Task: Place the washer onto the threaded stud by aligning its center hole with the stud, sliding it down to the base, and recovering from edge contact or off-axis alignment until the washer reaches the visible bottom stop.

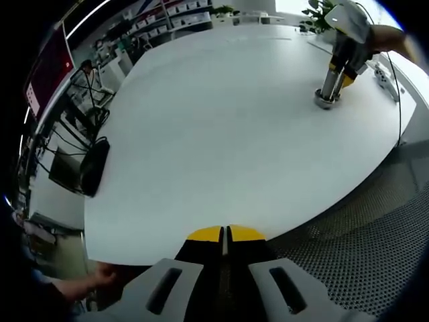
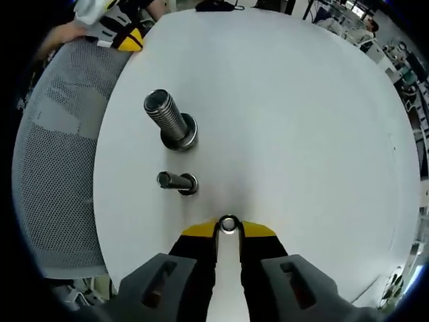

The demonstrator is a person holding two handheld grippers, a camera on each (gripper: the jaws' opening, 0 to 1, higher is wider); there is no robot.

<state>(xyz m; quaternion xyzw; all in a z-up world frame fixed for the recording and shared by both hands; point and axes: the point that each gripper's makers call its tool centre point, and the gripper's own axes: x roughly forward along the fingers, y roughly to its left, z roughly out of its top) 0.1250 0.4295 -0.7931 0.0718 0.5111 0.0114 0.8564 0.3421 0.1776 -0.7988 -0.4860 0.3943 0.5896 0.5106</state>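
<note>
In the right gripper view my right gripper (image 2: 228, 228) is shut on a small metal washer (image 2: 228, 223), pinched edge-on between the yellow tips. Beyond it on the white table (image 2: 301, 134) stand two threaded studs: a small one (image 2: 177, 182) close ahead and to the left, and a large one (image 2: 171, 121) farther off. The washer is clear of both. In the left gripper view my left gripper (image 1: 224, 233) is shut on nothing at the near table edge, and the right gripper (image 1: 337, 67) hangs over a stud (image 1: 326, 99) at the far right.
A grey mesh chair (image 2: 53, 154) stands at the table's edge near the studs, with the left gripper (image 2: 120, 35) above it. In the left gripper view the mesh chair (image 1: 375, 235) sits lower right, and a black bag (image 1: 94, 164) and cables lie beyond the table's left edge.
</note>
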